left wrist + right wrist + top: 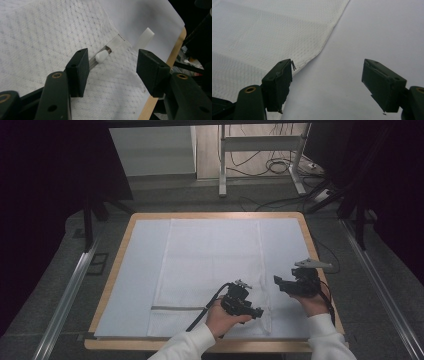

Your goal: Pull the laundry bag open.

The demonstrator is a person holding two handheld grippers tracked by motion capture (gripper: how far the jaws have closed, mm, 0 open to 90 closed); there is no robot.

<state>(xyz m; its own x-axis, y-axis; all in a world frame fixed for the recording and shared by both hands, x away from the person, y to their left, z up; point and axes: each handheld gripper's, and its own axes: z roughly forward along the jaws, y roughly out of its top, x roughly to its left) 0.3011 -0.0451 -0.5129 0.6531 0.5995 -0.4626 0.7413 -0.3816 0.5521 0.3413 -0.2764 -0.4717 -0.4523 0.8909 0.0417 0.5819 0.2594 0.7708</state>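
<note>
Wooden table point(116, 265) — zipper pull point(101, 56) lies just ahead of open left tongs point(112, 72).

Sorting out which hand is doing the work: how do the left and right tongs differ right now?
The left tongs hover over the white mesh cloth, straddling its white zipper pull; the right tongs hang over the bare sheet beside the cloth's edge. In the high view, the left sits nearer the person. Both are open and hold nothing.

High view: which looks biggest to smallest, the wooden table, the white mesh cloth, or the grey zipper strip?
1. Wooden table: largest, framing everything.
2. White mesh cloth: covers the table's middle.
3. Grey zipper strip: smallest, a thin line near the cloth's front edge.
</note>
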